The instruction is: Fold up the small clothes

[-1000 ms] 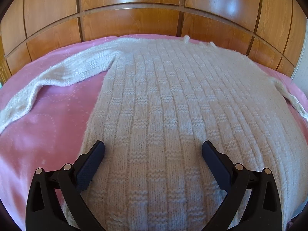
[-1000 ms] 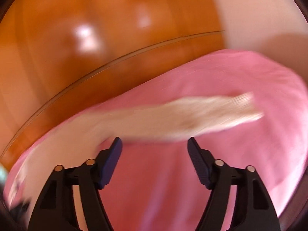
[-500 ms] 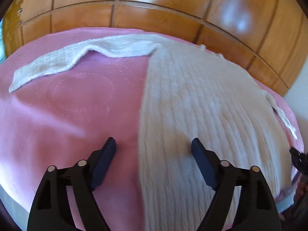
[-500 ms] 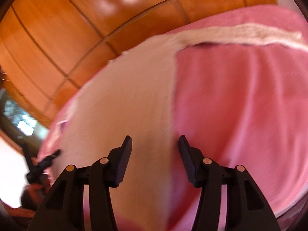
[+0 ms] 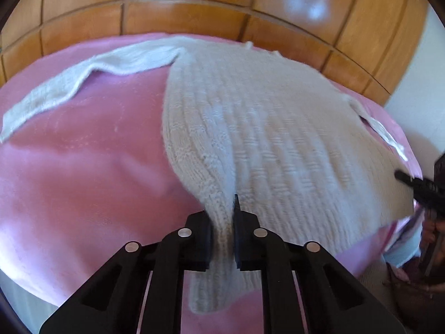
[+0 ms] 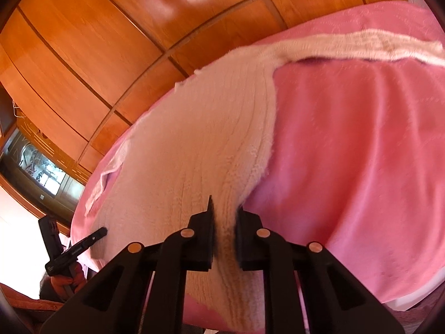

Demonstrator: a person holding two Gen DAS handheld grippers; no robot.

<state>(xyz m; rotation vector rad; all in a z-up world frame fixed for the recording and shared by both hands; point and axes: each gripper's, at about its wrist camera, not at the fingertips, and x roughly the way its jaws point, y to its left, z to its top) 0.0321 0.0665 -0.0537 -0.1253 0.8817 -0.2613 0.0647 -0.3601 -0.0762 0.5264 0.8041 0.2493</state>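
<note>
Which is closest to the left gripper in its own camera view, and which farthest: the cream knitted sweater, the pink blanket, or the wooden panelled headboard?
1. Cream knitted sweater: its hem corner is pinched in the left gripper.
2. Pink blanket: spread under and left of the gripper.
3. Wooden panelled headboard: along the top, beyond the blanket's far edge.

Glossy wood panelling [image 5: 194, 14] from 9 to 2 o'clock with window glare, pink bedspread [image 5: 83, 181] below, white wall [image 5: 417, 83] at 3 o'clock

Bright daylight fills both my views, throwing glare patches on the glossy wood panelling [image 5: 314, 5]. My fisheye lenses bow every edge into dark corners. The sweater [image 5: 278, 128] looks softly blurred, and my right view runs warm and overexposed at lower left.
</note>
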